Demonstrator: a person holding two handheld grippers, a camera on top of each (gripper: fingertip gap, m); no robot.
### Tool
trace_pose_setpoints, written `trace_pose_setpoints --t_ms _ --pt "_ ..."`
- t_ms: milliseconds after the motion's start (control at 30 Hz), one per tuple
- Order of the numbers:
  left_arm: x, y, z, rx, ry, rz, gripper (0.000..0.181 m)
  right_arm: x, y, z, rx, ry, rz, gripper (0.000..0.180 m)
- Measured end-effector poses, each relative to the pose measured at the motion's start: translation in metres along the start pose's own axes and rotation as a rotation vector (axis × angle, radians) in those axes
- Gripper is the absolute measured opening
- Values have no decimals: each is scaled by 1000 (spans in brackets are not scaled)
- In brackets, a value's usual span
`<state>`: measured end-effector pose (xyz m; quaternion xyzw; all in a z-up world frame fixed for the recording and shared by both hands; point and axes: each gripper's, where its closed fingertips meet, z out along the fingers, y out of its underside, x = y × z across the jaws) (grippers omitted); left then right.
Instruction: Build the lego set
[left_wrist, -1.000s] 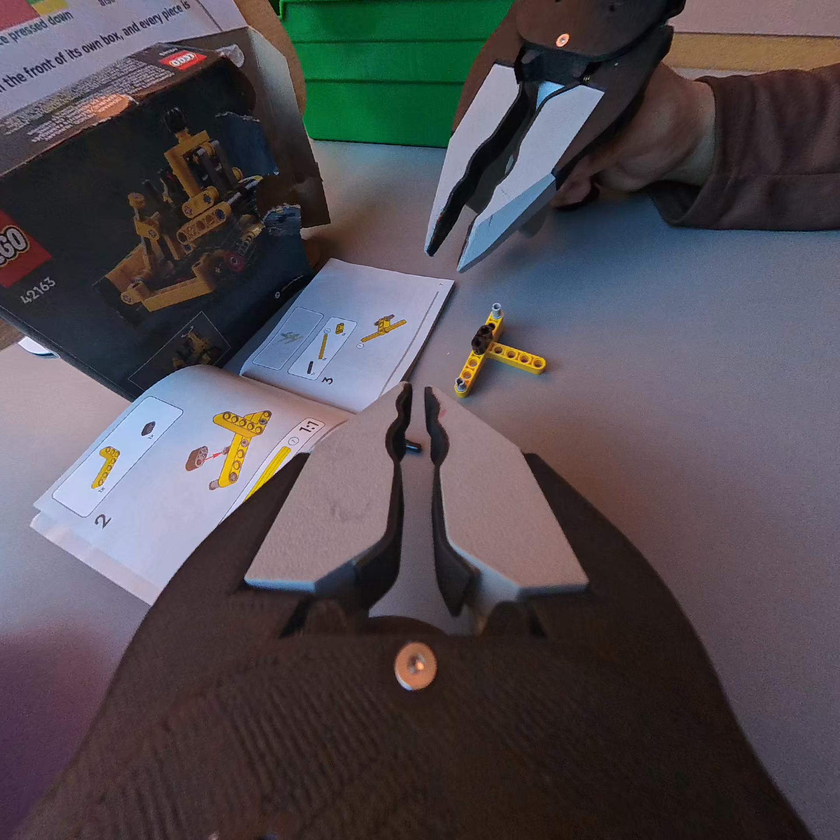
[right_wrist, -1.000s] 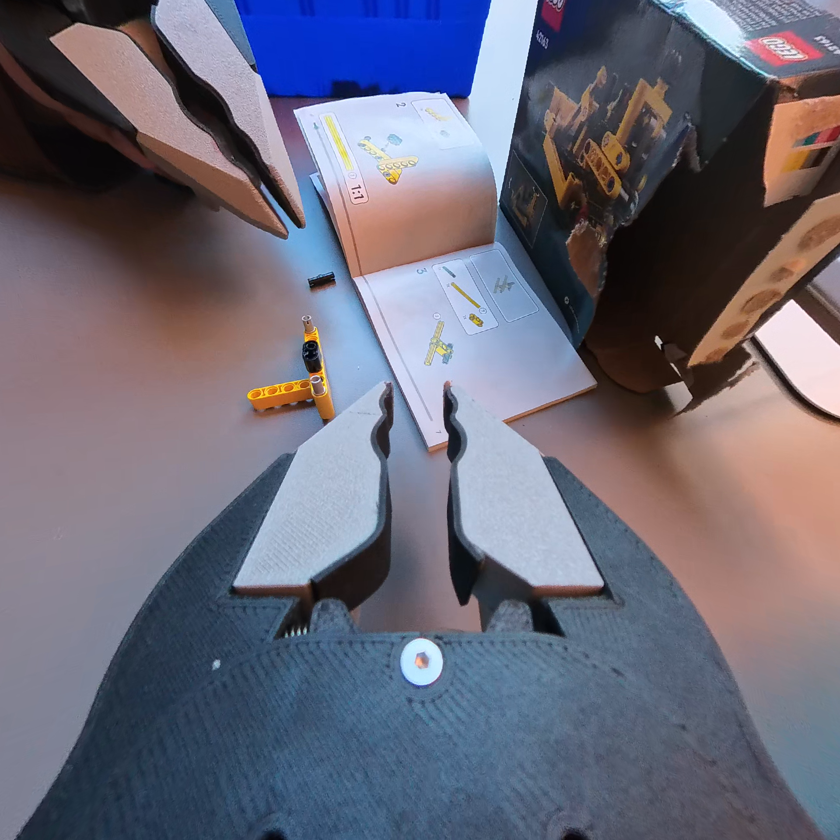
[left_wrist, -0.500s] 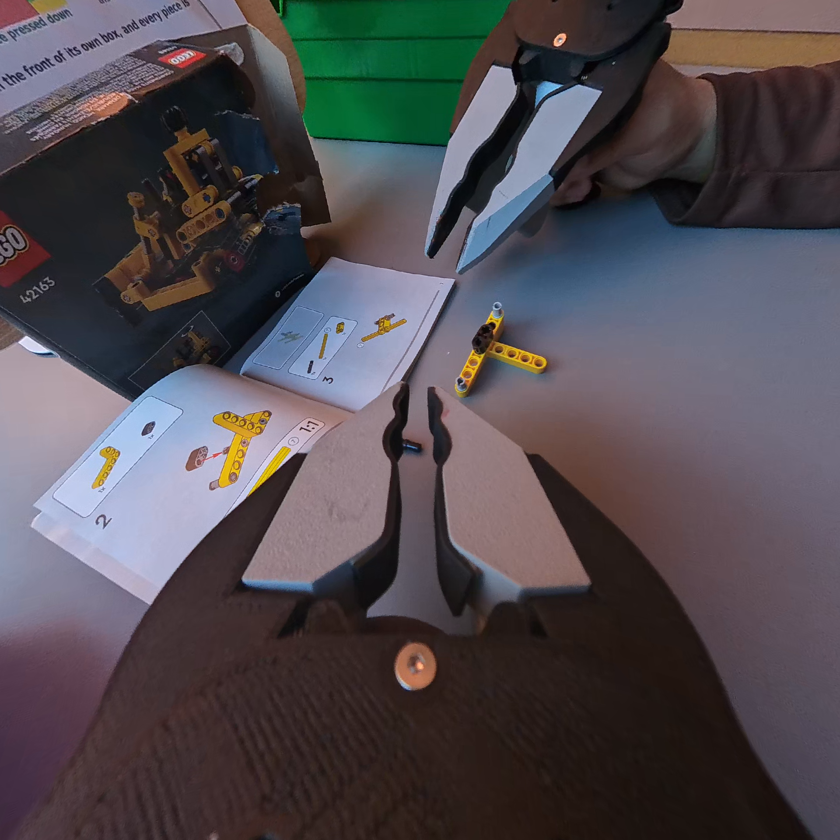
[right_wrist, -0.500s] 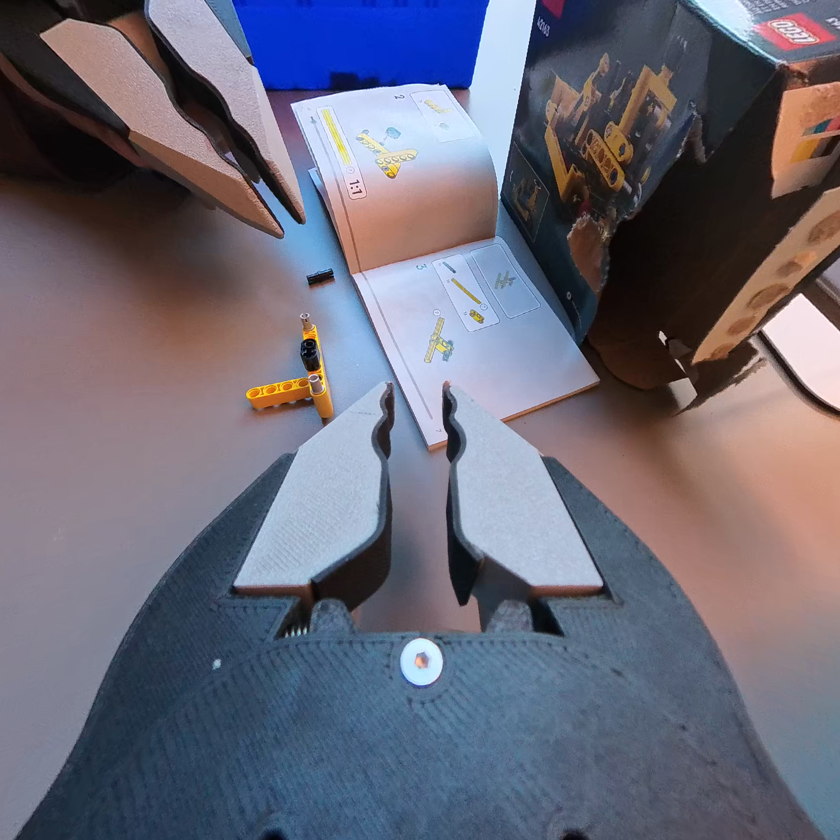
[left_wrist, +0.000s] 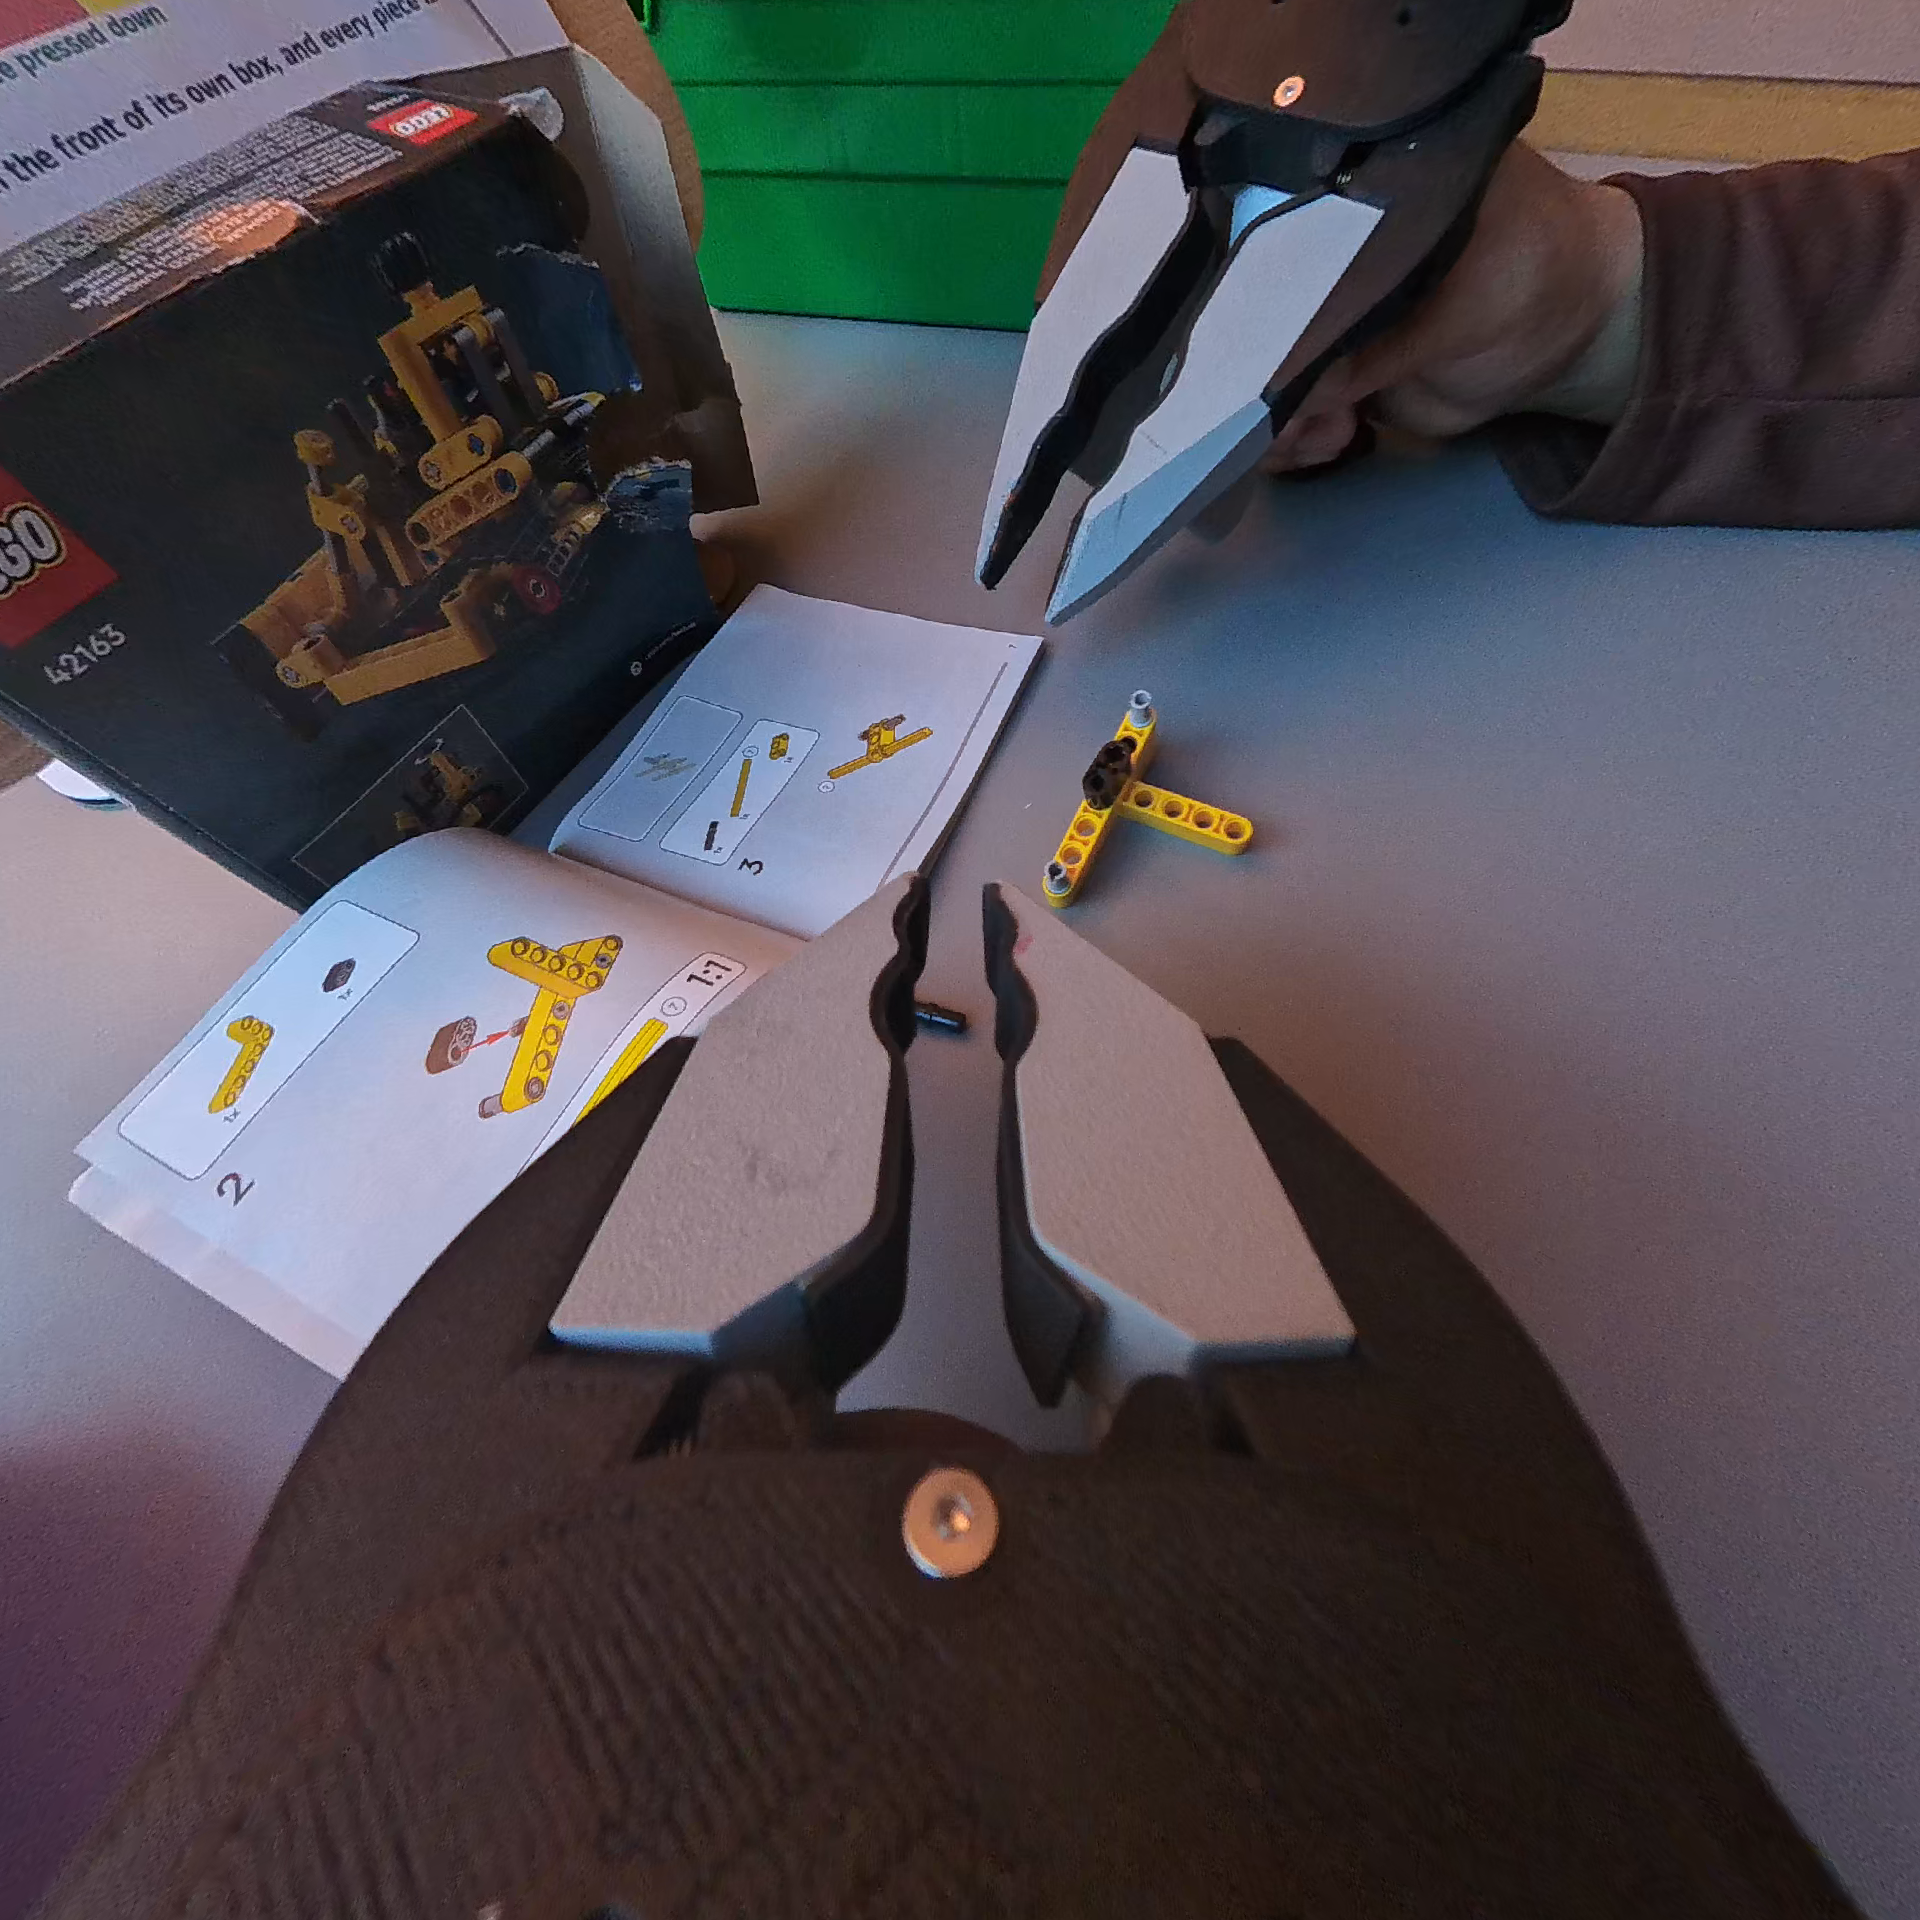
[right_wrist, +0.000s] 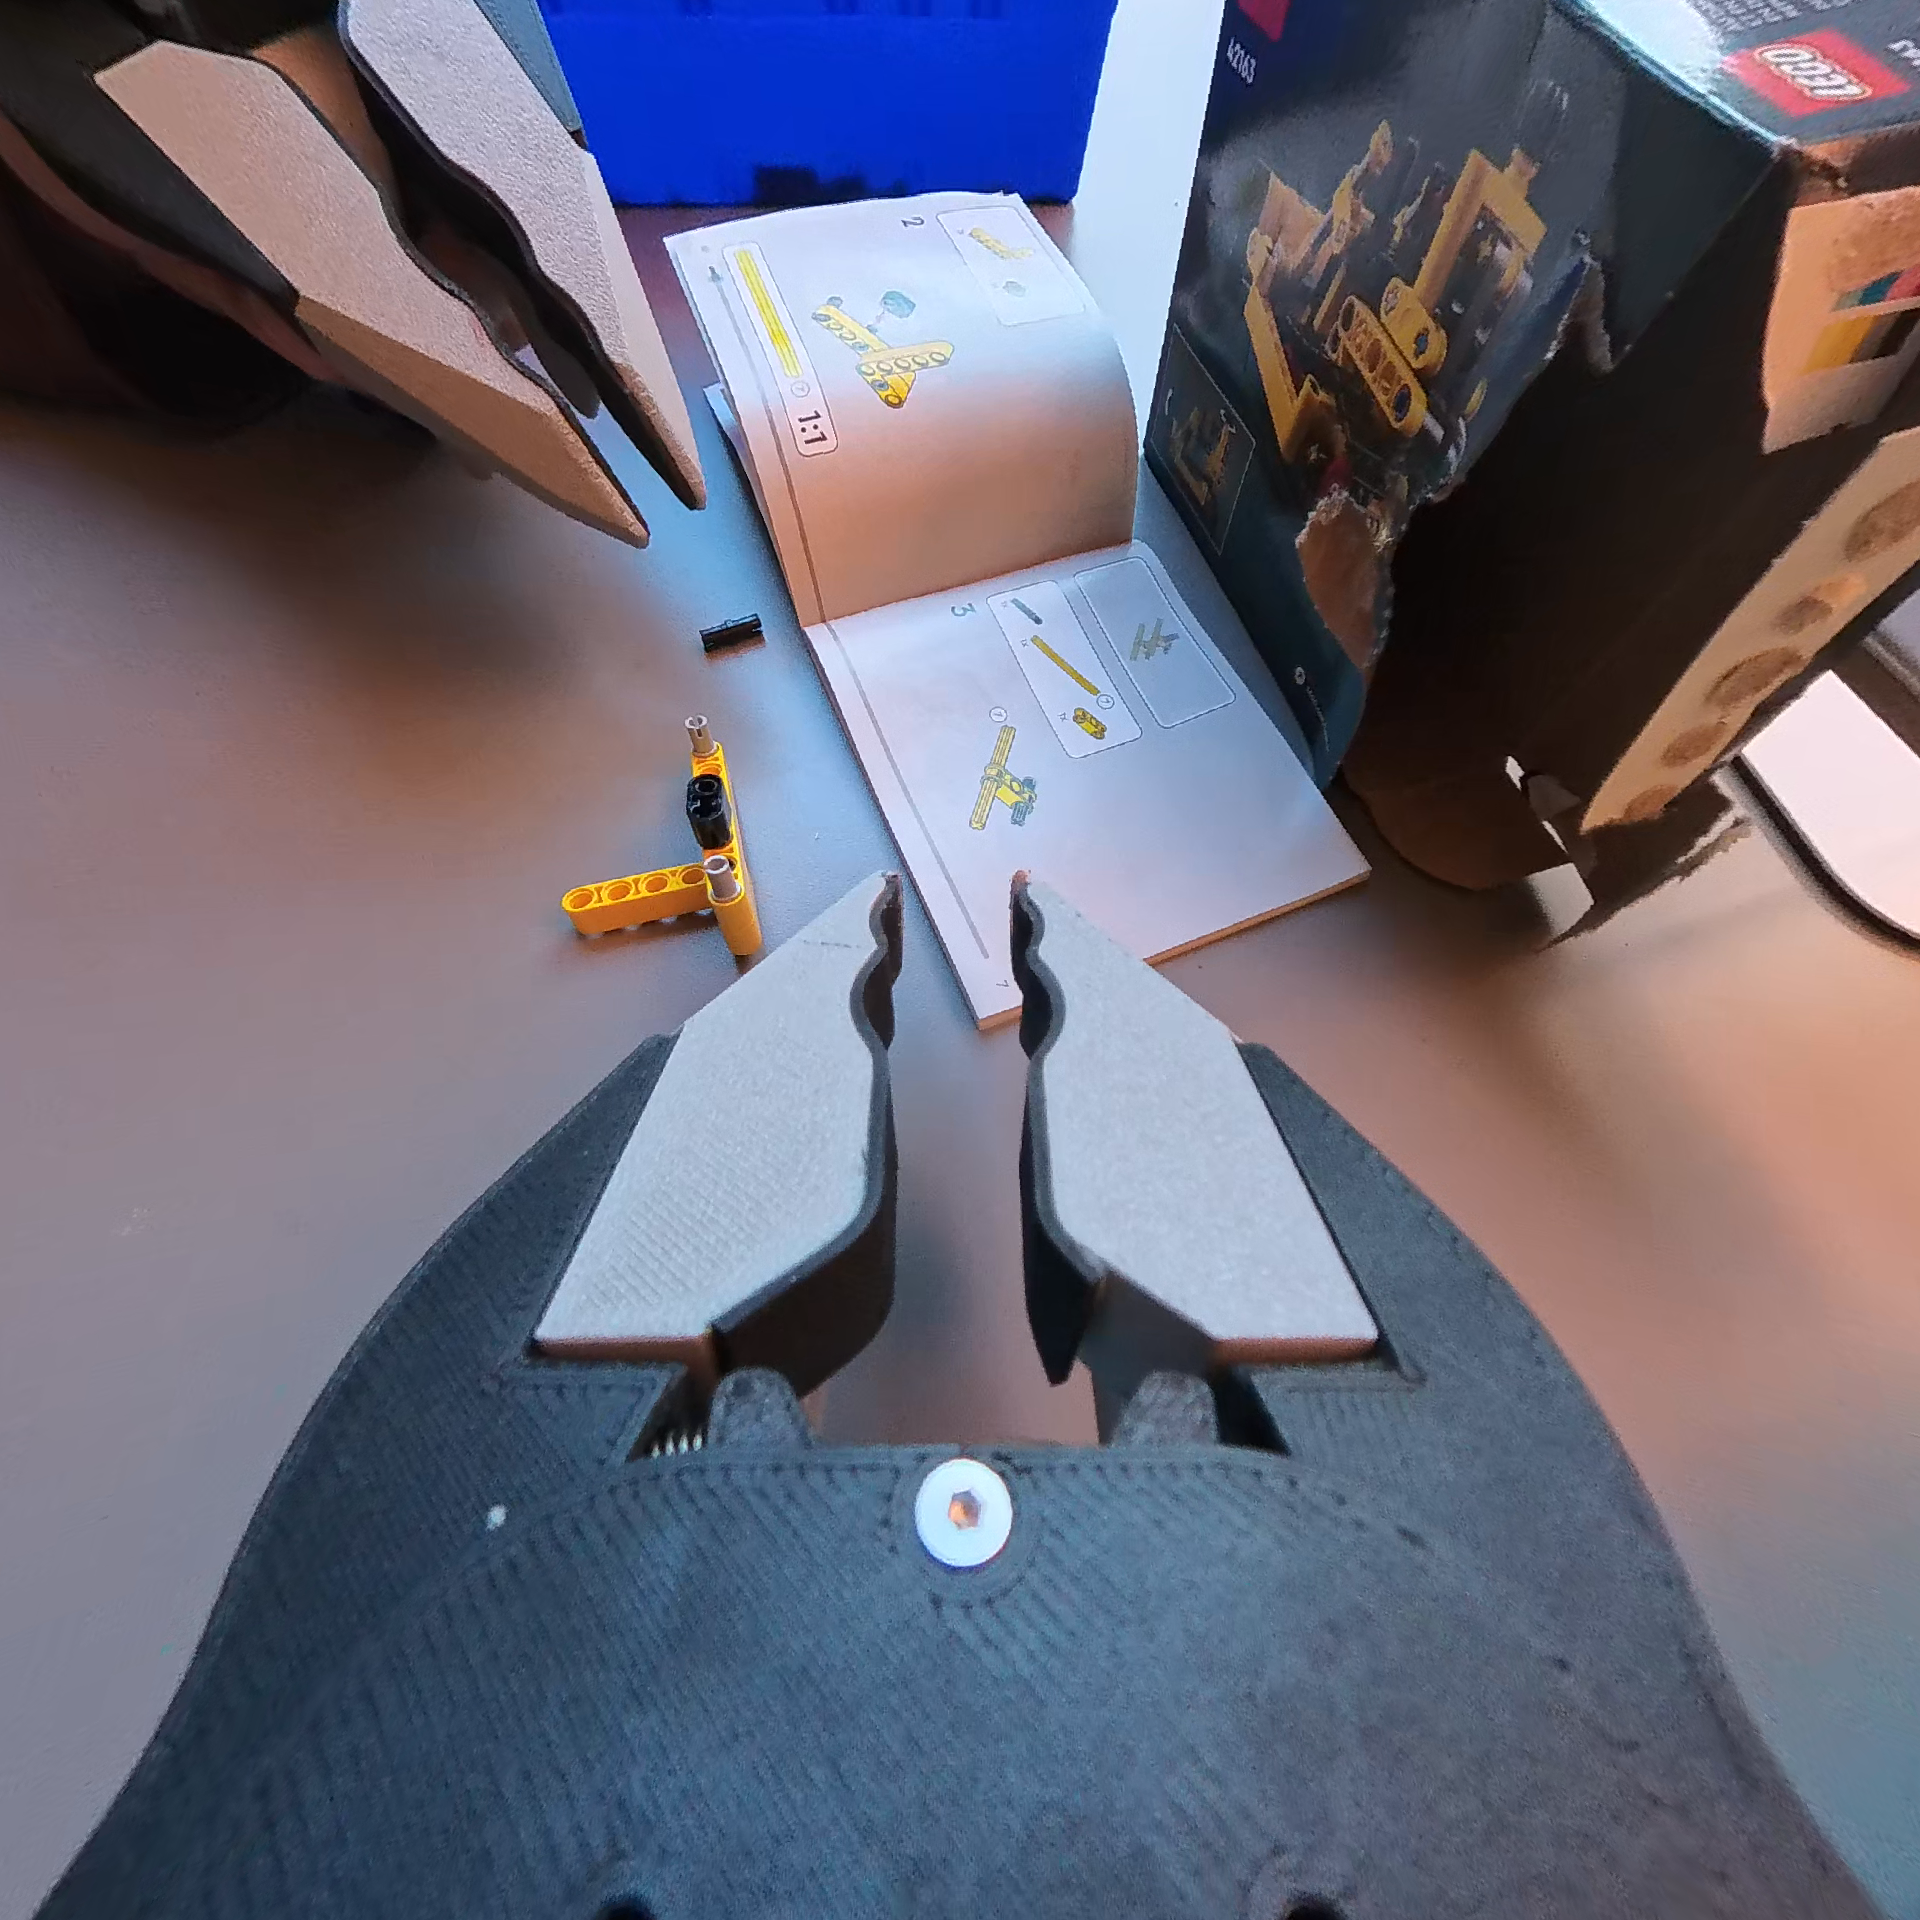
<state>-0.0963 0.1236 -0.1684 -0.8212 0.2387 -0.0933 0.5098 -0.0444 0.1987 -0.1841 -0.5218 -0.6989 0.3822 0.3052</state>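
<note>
My left gripper (left_wrist: 951, 899) hangs with jaws narrowly parted, holding nothing; the small black pin (left_wrist: 940, 1018) lies on the table (left_wrist: 1558, 935) between them, possibly unreached. My right gripper (right_wrist: 956, 888) is slightly open and empty. The yellow beam assembly (right_wrist: 681, 868) sits beside the open booklet (right_wrist: 1091, 790), with bare table around it.

Glossy yellow plastic beams (left_wrist: 1148, 810) lie on the smooth matt table (left_wrist: 1558, 935); paper booklet (left_wrist: 810, 748) and torn cardboard box (left_wrist: 343, 416) at upper left.
</note>
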Motion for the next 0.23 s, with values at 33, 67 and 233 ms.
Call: trace_pose_setpoints --t_ms 33,67,233 --pt "0 0 0 0 0 0 7 0 0 0 -1 0 0 18" --pt "0 0 0 -1 1 0 7 0 0 0 -1 0 1 17" --pt "0 0 0 -1 2 -1 8 0 0 0 -1 2 -1 17"
